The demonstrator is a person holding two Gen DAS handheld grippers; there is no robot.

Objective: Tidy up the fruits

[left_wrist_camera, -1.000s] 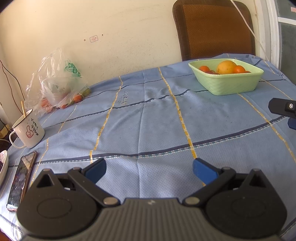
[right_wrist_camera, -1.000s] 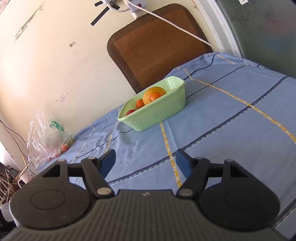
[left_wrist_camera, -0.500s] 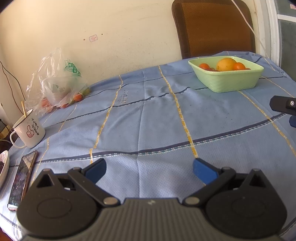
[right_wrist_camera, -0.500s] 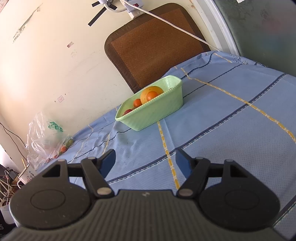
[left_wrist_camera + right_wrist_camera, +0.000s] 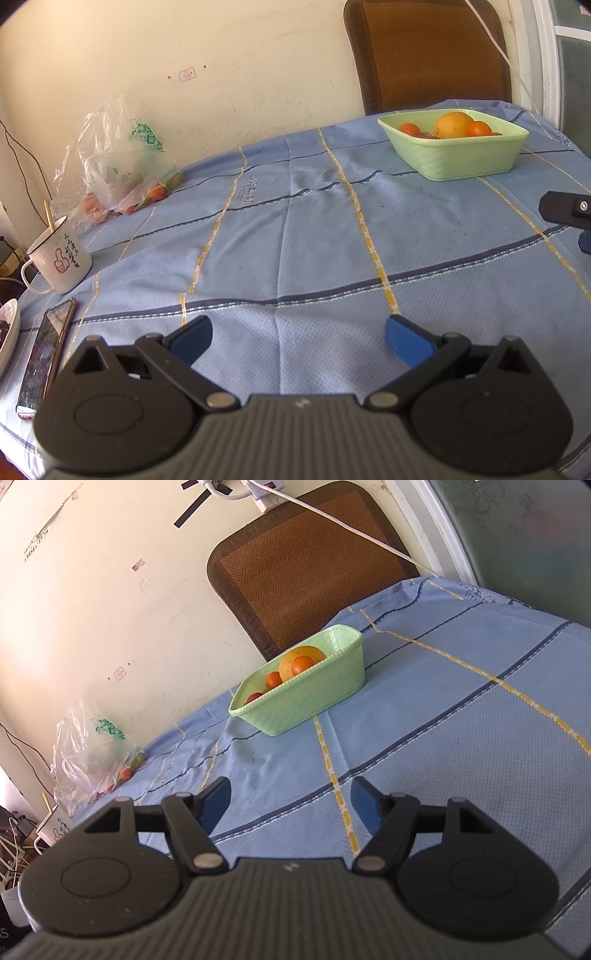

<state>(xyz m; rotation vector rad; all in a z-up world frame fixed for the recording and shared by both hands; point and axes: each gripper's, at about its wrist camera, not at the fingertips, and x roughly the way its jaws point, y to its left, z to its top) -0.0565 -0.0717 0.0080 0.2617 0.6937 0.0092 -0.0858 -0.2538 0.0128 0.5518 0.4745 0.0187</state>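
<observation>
In the left wrist view, a white dish (image 5: 8,334) pokes in at the far left edge, with a phone (image 5: 43,354) lying flat just beside it near the cloth's lower left border. Above them a white mug (image 5: 59,258) with a thumbs-up print stands upright, a stick rising from it, and behind it in the upper left a clear plastic bag (image 5: 114,166) of small orange fruits slumps close to the wall. The left gripper (image 5: 297,338) sits at the bottom of the frame with its blue fingers spread wide and nothing between them, over bare blue tablecloth (image 5: 295,240) — a broad open stretch runs from the jaws up to the far edge of the table. In the upper right the green basket (image 5: 458,158) rests on the cloth near the far edge, in front of a brown woven chair back (image 5: 428,51); inside it lie a large yellow-orange fruit (image 5: 453,124) and smaller red-orange ones (image 5: 409,128). A black part of the other tool juts in at the right edge. In the right wrist view, the bag sits at the left edge, the right gripper (image 5: 291,801) is likewise spread and empty at bottom centre, and the basket stands well apart above it in mid-frame — open striped cloth fills the right half out to the table's curved rim.
</observation>
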